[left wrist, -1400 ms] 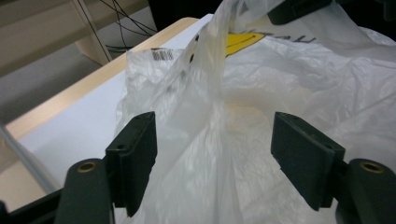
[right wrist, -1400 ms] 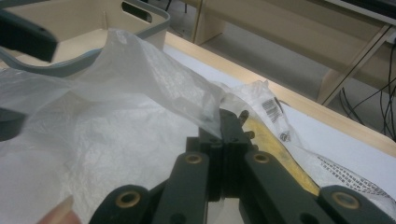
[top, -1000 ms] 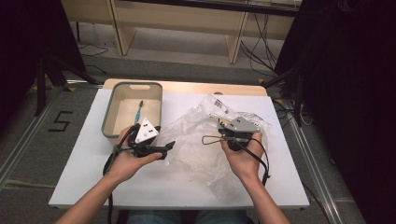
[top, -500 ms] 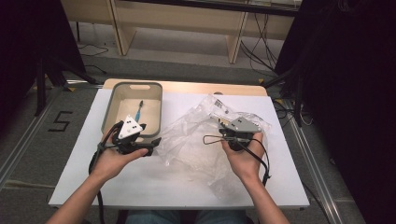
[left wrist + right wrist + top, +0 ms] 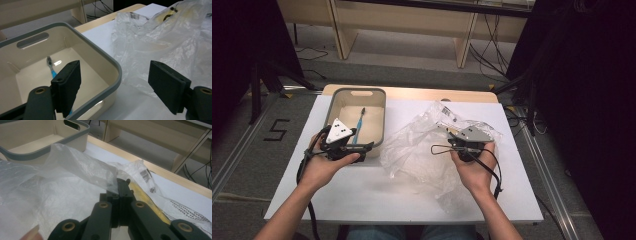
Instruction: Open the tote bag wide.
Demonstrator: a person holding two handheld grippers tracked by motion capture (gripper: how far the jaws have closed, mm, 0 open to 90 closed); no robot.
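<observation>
- Our right gripper [image 5: 451,142] is clamped tight on an edge of the clear plastic bag [image 5: 422,150]. In the right gripper view the jaws sit flat together w/ a fold of the film pinched between them.
- The bag lies crumpled across the middle-right of the white table [image 5: 377,195], just right of the bin. There's a barcode label [image 5: 145,173] on it near the far end, and something yellowish shows thru the film beside the jaws. Can't tell what it is tbh.
- Our left gripper [image 5: 369,145] is released: jaws stand wide apart w/ nothing between the pads in the left gripper view.
- It hangs at the near right corner of the beige bin [image 5: 382,120]. One jaw sits over the inside of the bin, the other over the table next to the bag. Not touching the film afaict.
- The bin has a grey rim and sits on the far left part of the table. A blue toothbrush [image 5: 359,125] lies on its floor, bristle end toward the far side.
- Both hands come in from the near edge, well apart from each other.
</observation>
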